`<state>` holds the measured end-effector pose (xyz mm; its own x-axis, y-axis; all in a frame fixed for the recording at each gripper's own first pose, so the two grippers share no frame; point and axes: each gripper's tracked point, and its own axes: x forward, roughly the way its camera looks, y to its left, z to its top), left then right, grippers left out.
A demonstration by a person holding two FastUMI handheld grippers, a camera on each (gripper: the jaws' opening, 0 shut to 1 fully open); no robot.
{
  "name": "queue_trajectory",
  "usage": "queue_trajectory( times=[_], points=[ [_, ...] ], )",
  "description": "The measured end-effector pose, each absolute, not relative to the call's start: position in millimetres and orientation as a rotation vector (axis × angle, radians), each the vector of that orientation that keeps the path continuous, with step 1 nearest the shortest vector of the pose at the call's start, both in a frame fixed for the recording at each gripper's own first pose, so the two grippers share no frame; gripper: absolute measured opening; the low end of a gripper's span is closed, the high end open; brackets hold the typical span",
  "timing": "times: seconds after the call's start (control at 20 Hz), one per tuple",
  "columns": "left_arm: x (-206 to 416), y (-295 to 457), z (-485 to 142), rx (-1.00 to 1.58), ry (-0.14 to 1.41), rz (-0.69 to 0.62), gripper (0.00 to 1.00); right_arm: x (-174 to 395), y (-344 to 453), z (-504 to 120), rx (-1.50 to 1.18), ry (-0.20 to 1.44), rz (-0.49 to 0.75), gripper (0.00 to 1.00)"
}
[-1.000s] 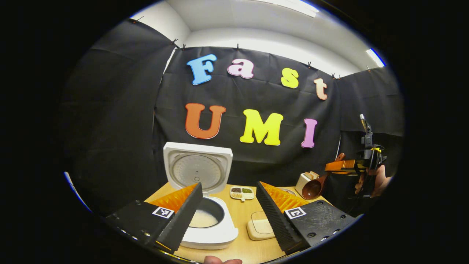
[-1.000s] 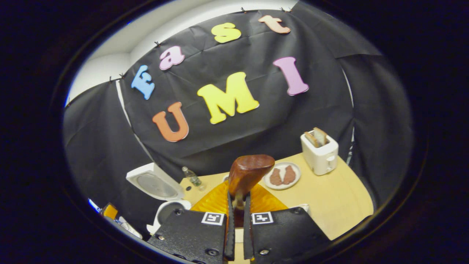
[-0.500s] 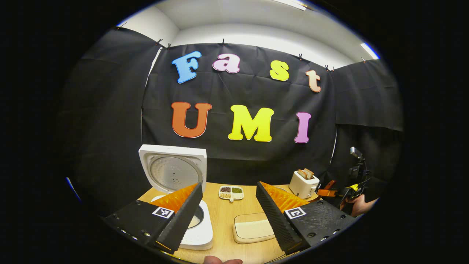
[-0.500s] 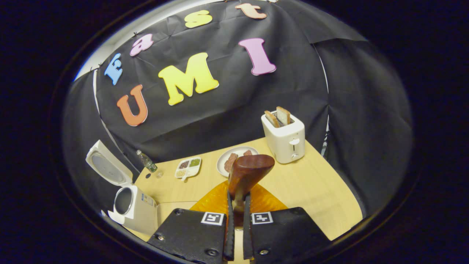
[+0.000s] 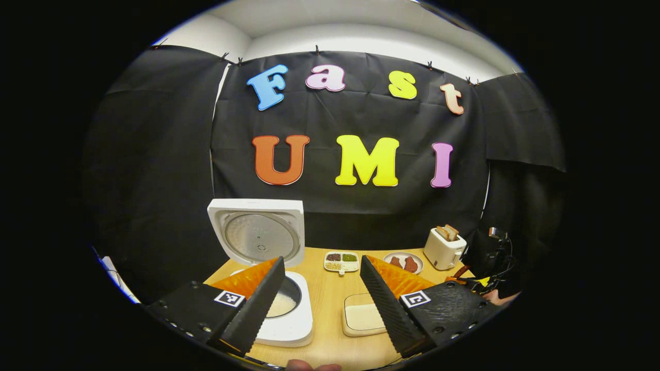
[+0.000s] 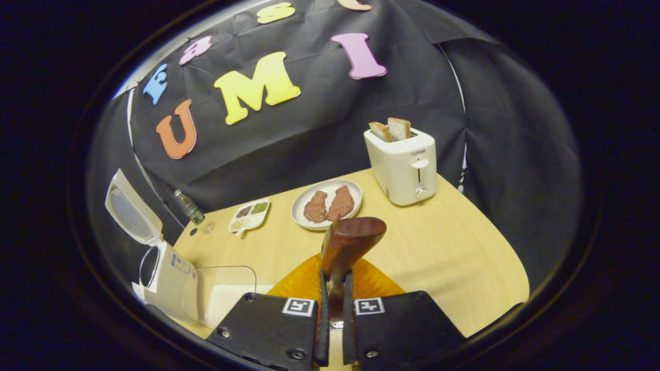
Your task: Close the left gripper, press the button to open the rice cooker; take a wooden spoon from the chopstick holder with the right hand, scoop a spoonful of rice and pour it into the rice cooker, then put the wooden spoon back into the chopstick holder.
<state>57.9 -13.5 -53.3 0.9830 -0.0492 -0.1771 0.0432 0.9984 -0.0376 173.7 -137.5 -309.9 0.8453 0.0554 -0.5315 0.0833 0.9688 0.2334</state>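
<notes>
The white rice cooker stands open with its lid upright, and pale rice lies in its pot. My left gripper hovers open just before it, fingers wide apart, nothing between them. A shallow box of rice sits to the cooker's right. My right gripper is shut on the handle of the brown wooden spoon, whose bowl points forward above the table; I cannot tell what is in the bowl. The right gripper is low at the far right in the left gripper view. The cooker lies to its left.
A white toaster with two bread slices stands at the back right of the wooden table. Near it are a plate with two meat pieces, a small divided tray and a bottle. A fingertip shows at the bottom.
The right gripper has dropped from high beside the toaster to low at the table's right, spoon still in it. Toaster and plate look nearer to it. The left gripper has pulled back slightly, open throughout.
</notes>
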Motion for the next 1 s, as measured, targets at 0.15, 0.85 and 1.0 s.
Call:
queue_trajectory(
  times=[0.15, 0.85, 1.0],
  points=[
    [63.3, -13.3, -52.7, -0.035, 0.179, -0.048, 0.94, 176.0, -132.0, -312.1, 0.268, 0.564, 0.007, 0.22],
    [115.5, 31.1, 16.8, -0.068, 0.026, 0.02, 0.94, 150.2, -147.2, -151.5, 0.048, 0.22, -0.062, 0.88],
    [135.5, 61.3, 33.8, -0.048, 0.003, 0.066, 0.94, 136.8, -129.4, -117.6, 0.065, 0.175, -0.03, 1.0]
  ],
)
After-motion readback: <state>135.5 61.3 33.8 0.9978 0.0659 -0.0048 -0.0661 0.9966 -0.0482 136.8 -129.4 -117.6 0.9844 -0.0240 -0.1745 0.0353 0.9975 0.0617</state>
